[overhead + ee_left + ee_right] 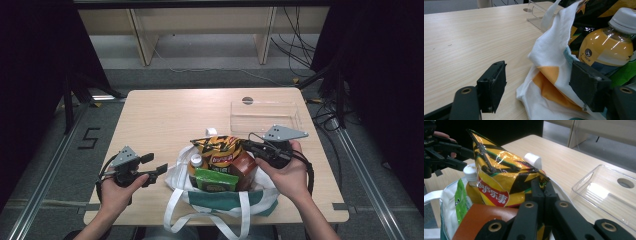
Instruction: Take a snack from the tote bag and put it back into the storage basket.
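Yellow foil is what the right tongs (543,192) are clamped on: their jaws are pinched shut on the edge of the chip bag (218,148), which stands upright at the top of the white tote bag (220,200) near the front of the counter (160,120). The left tongs (156,167) hang open just beside the tote's cloth wall, gripping nothing. To lift the chips out cleanly, it looks best to pull straight up and slowly, since the thin foil could tear or slip from so small a pinch; pinning the tote's rim with the left tongs would keep the cloth from rising with it. The tote also holds an orange drink bottle (606,47) with a white cap, a green packet (216,181) and a brown box (245,167). The clear plastic tray (265,117) stands empty farther back on the right.
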Demonstrator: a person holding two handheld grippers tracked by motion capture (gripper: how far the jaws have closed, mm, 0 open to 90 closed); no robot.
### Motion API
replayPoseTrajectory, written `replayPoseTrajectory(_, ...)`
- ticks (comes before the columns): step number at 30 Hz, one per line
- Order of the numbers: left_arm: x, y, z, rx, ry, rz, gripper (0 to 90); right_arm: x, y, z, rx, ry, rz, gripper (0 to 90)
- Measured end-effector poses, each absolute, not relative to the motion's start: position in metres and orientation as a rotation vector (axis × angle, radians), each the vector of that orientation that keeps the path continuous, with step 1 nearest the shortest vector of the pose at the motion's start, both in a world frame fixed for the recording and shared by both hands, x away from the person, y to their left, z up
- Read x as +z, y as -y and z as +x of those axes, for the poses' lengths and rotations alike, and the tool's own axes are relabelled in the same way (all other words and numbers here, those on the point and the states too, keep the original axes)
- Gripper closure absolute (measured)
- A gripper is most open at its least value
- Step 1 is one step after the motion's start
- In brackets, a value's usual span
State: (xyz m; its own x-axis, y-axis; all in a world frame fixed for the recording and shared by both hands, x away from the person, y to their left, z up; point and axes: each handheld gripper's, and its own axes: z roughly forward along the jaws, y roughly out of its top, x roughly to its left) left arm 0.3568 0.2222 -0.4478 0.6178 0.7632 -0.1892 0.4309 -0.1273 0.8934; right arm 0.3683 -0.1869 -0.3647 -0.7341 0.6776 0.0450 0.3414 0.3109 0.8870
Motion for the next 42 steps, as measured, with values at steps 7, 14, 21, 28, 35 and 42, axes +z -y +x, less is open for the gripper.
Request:
replayPoseTrajectory(7, -0.448, -0.222, 0.357, 0.383, -0.975, 1.758, 28.7, -0.358, 0.184, 0.363, 1.409, -2.196, 0.908, 90.0)
replayPoseTrajectory(14, -0.448, -0.222, 0.357, 0.383, -0.977, 1.756, 28.7, -0.351, 0.184, 0.361, 1.427, -2.170, 0.866, 90.0)
replayPoseTrajectory(21, -0.448, -0.223, 0.357, 0.388, -0.967, 1.761, 28.7, -0.344, 0.184, 0.362, 1.443, -2.103, 0.801, 90.0)
replayPoseTrajectory(28, -0.449, -0.222, 0.358, 0.378, -0.980, 1.747, 28.7, -0.340, 0.183, 0.362, 1.469, -2.078, 0.780, 90.0)
replayPoseTrajectory(35, -0.448, -0.222, 0.358, 0.385, -0.962, 1.761, 28.7, -0.333, 0.184, 0.360, 1.498, -2.048, 0.797, 90.0)
replayPoseTrajectory(42, -0.449, -0.221, 0.359, 0.371, -0.969, 1.757, 28.8, -0.326, 0.183, 0.361, 1.530, -2.025, 0.778, 90.0)
